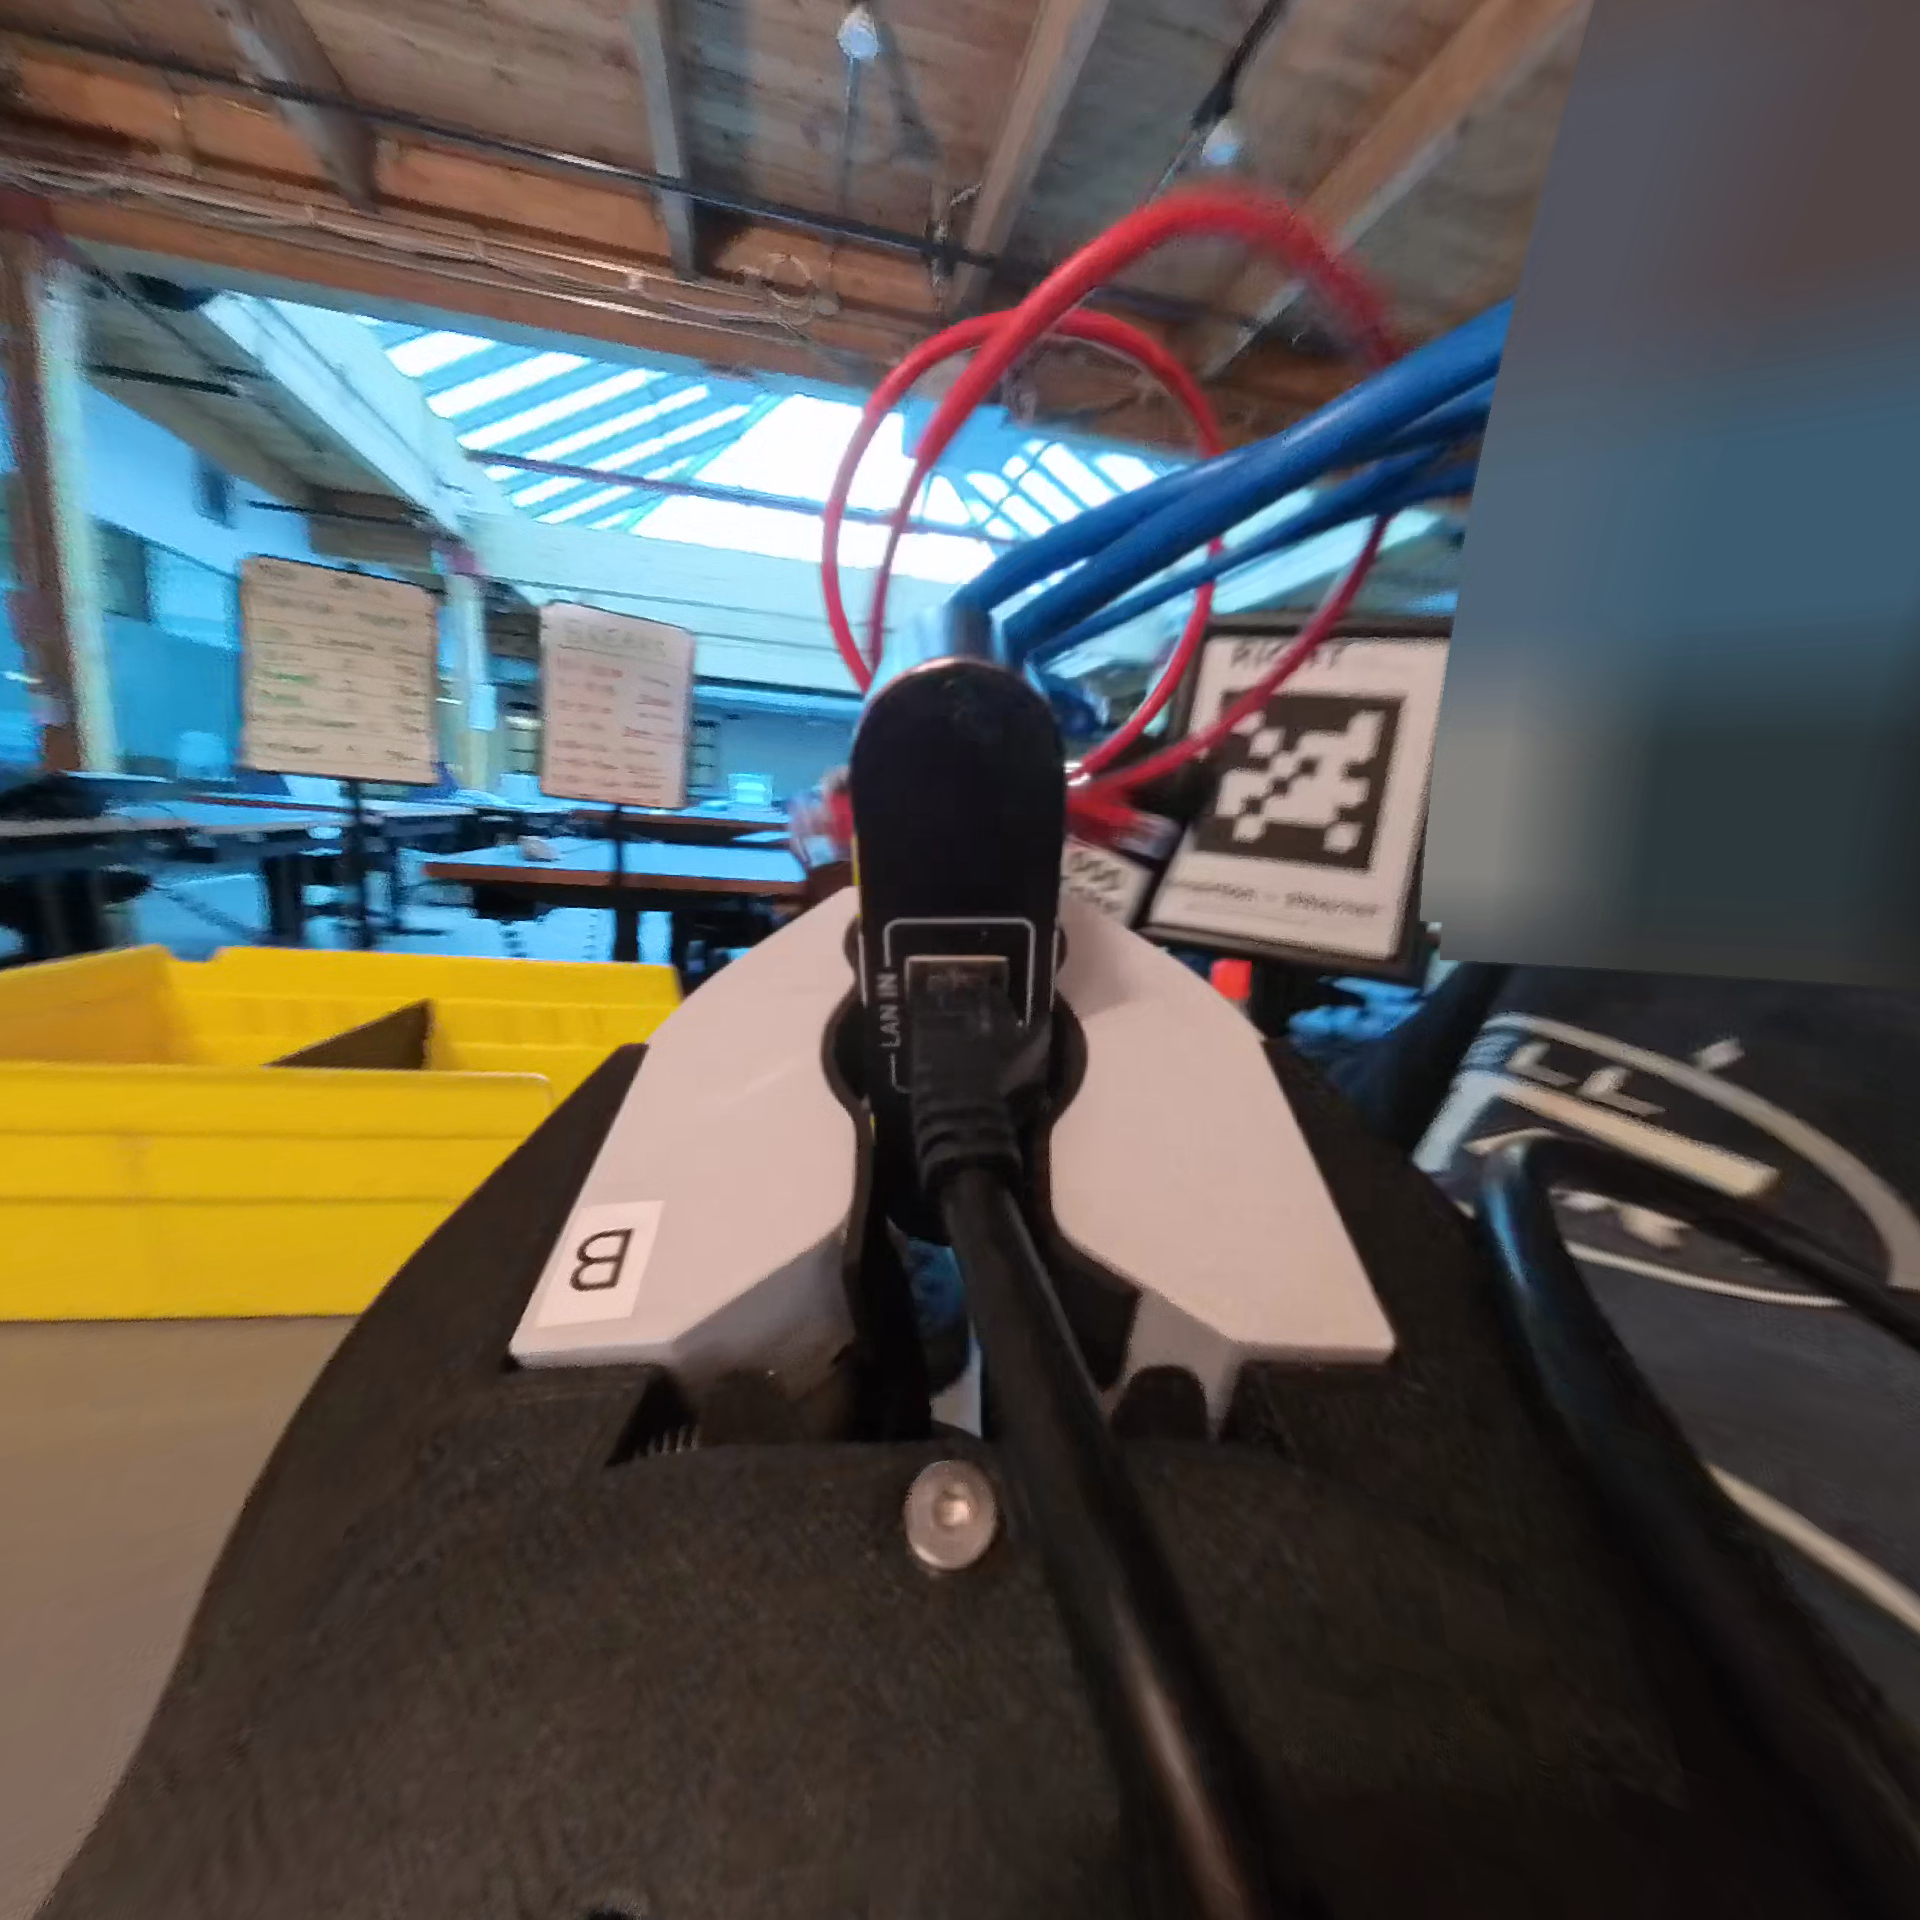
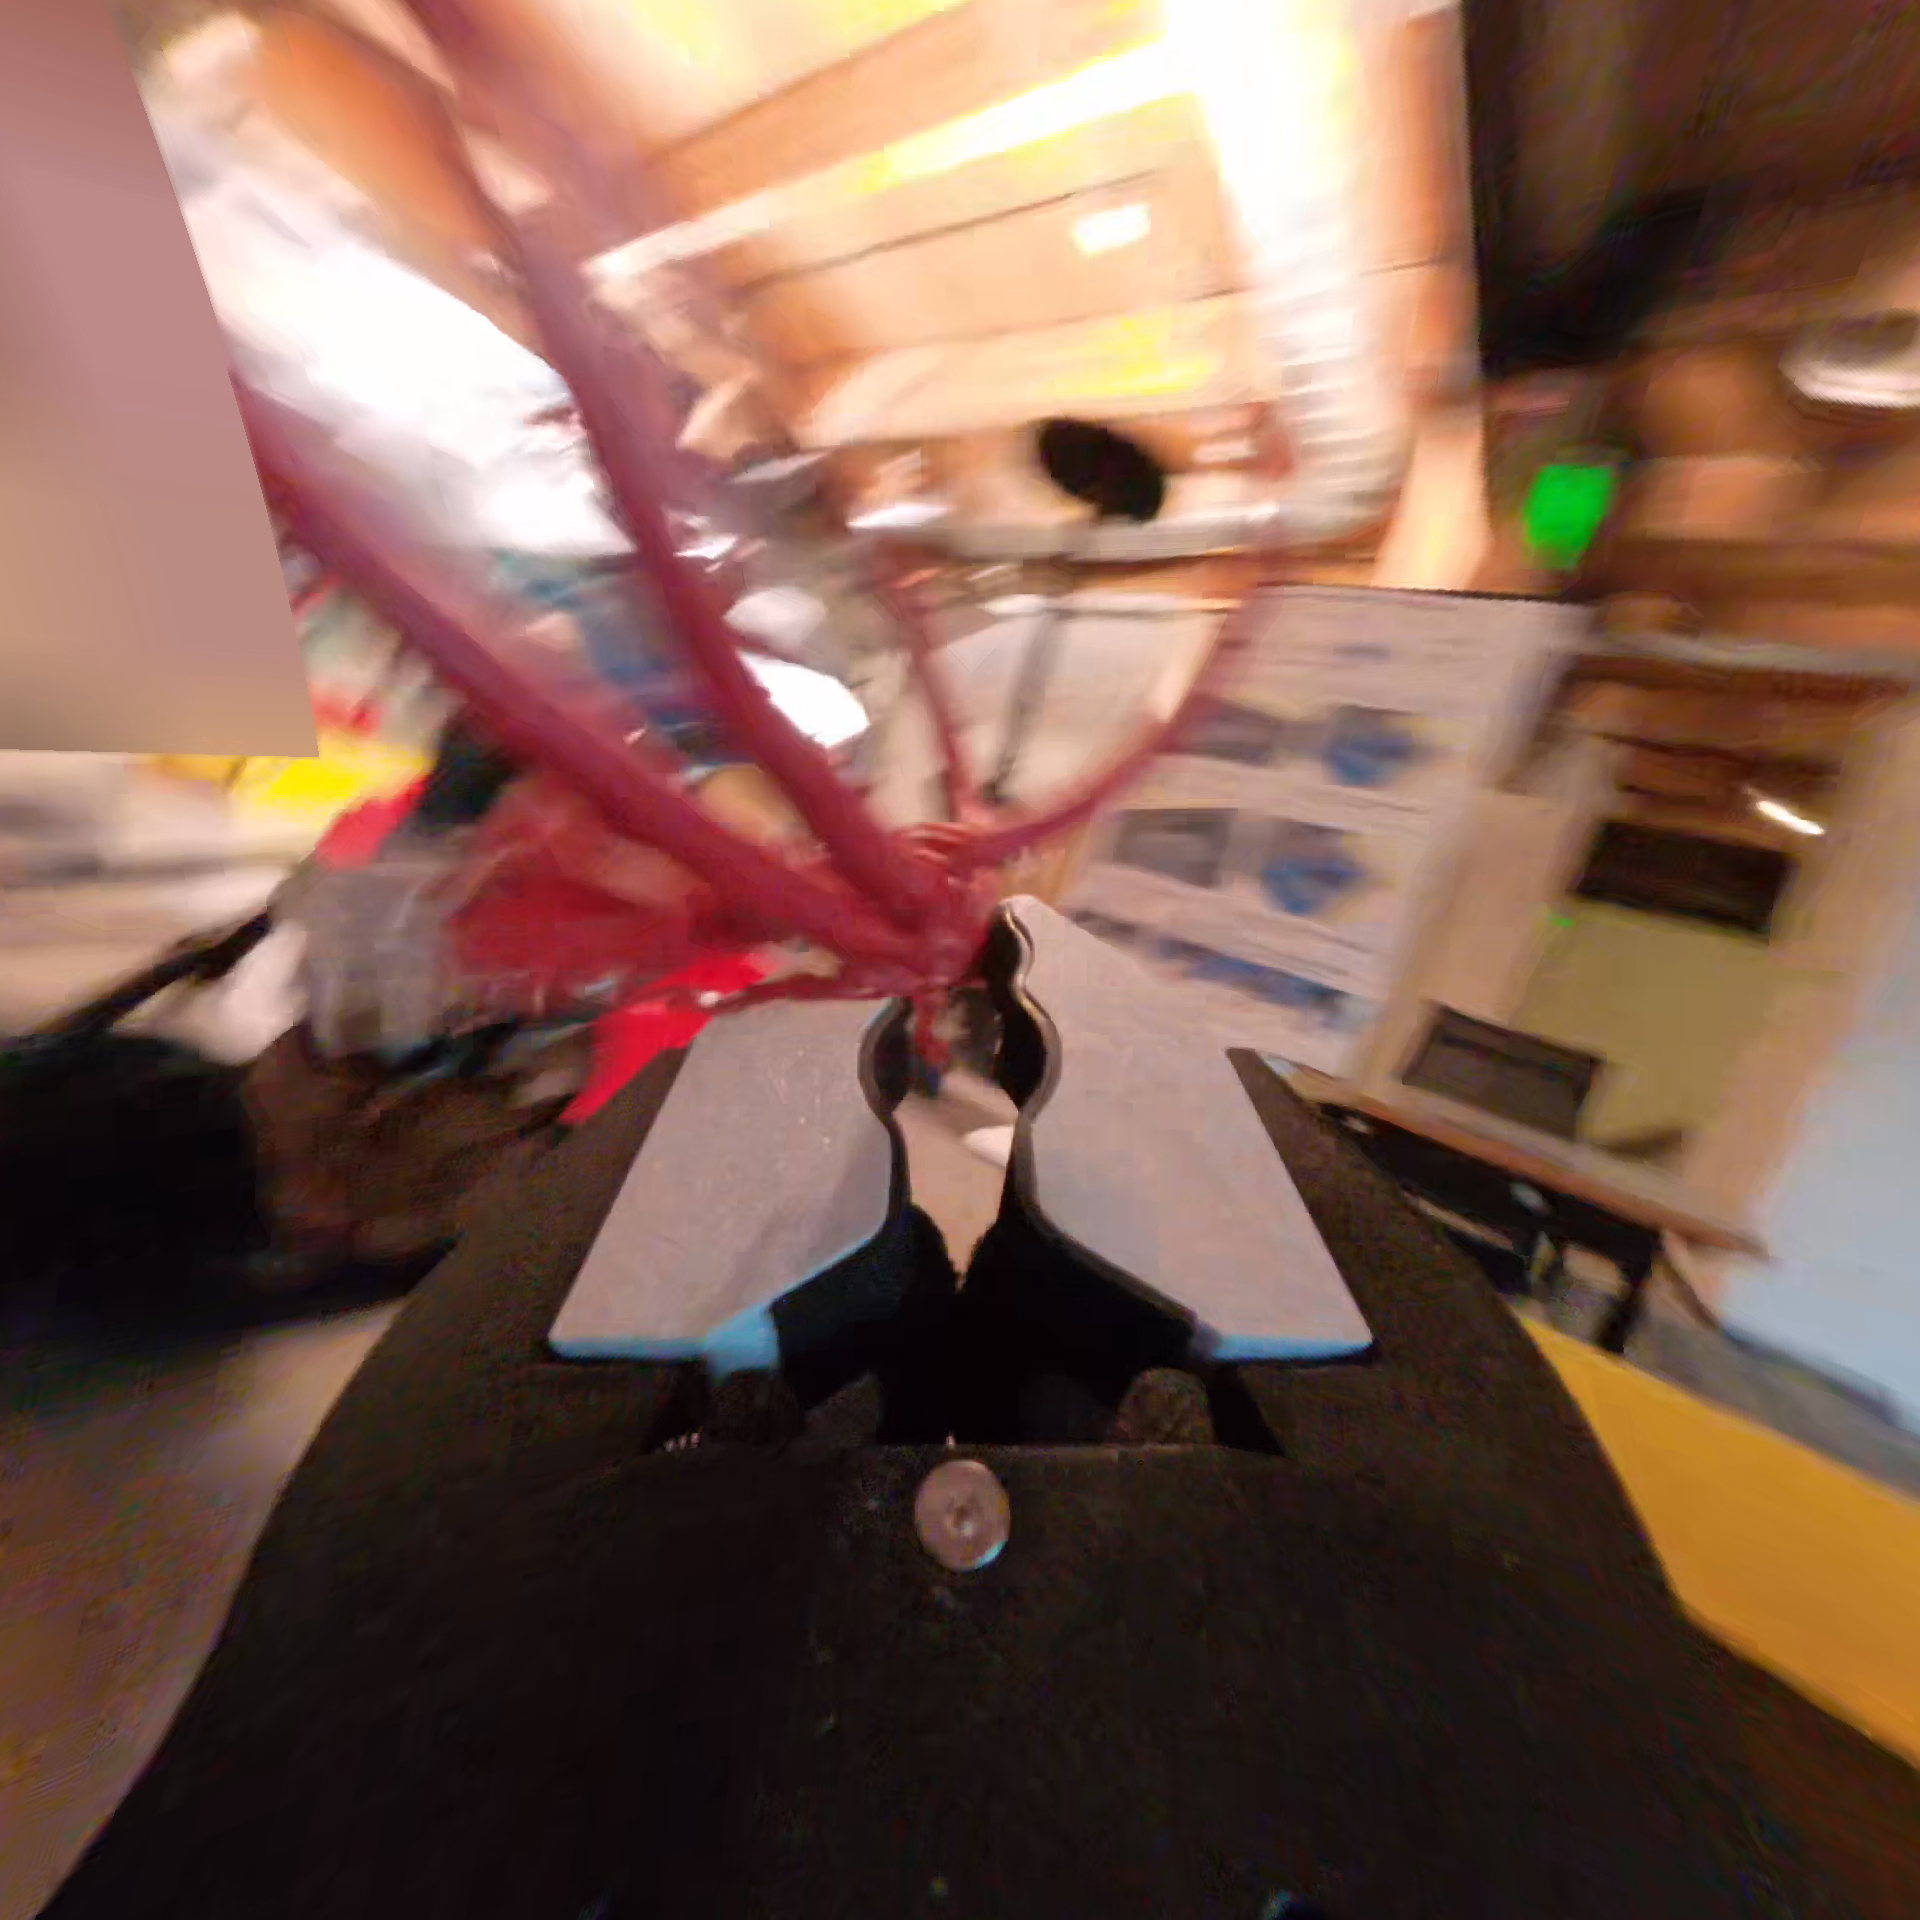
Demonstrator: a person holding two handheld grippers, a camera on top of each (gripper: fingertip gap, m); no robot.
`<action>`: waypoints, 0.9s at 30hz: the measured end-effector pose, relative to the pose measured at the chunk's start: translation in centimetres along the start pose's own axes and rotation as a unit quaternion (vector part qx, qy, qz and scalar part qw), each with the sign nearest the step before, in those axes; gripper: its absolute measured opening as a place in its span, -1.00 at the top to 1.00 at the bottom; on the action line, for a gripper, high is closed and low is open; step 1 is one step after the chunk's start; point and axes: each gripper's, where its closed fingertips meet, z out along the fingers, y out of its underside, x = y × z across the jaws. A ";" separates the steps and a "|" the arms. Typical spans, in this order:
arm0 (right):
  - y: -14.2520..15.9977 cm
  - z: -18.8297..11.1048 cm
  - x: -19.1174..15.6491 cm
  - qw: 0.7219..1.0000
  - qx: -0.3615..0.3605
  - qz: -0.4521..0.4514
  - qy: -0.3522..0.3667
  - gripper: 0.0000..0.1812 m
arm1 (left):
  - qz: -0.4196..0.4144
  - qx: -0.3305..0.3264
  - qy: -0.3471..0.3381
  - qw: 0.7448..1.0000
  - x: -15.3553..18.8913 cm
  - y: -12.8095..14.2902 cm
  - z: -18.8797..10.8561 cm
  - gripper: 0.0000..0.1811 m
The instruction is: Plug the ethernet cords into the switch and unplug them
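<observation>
1. On your far left a yellow bin [image 1: 260, 1122] sits on the table.
2. Your left gripper [image 1: 956, 997] is pinching a black switch [image 1: 951, 790] between its grey fingers [image 1: 727, 1143]; a black cord [image 1: 1039, 1351] is plugged into its near port.
3. Behind the switch, red cords [image 1: 1039, 343] loop upward and blue cords [image 1: 1247, 499] slant to the right.
4. Your right gripper [image 2: 956, 997] is nearly closed, tips pressed on a bundle of red cords [image 2: 727, 831]; heavy blur hides the exact grip.
</observation>
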 end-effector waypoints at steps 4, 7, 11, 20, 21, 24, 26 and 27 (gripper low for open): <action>-0.6 -3.9 7.0 0.995 -0.066 0.070 0.015 0.87 | -0.063 0.060 -0.007 0.996 -1.7 -2.5 -2.3 0.71; 4.2 -5.8 10.2 0.955 -0.263 -0.079 0.107 0.86 | -0.110 0.105 -0.039 0.988 -3.8 -3.1 -2.9 0.71; 8.3 -8.7 12.9 0.899 -0.401 -0.087 0.152 0.86 | -0.146 0.148 -0.076 0.975 -5.3 -4.0 -4.6 0.71; 8.2 -13.8 19.8 0.774 -0.573 -0.127 0.240 0.85 | -0.151 0.120 -0.060 0.980 -4.8 -2.9 -3.6 0.71; 8.2 -14.3 20.8 0.751 -0.596 -0.142 0.245 0.85 | -0.145 0.111 -0.057 0.982 -4.6 -2.7 -3.3 0.71; 9.4 -15.1 22.3 0.696 -0.656 -0.140 0.255 0.85 | -0.125 0.090 -0.060 0.986 -4.3 -2.2 -2.9 0.71; 10.7 -15.8 22.7 0.658 -0.694 -0.137 0.260 0.86 | -0.119 0.079 -0.063 0.988 -4.3 -1.8 -2.8 0.71; 11.4 -16.0 22.9 0.640 -0.706 -0.147 0.265 0.85 | -0.114 0.074 -0.065 0.989 -4.3 -1.7 -2.8 0.71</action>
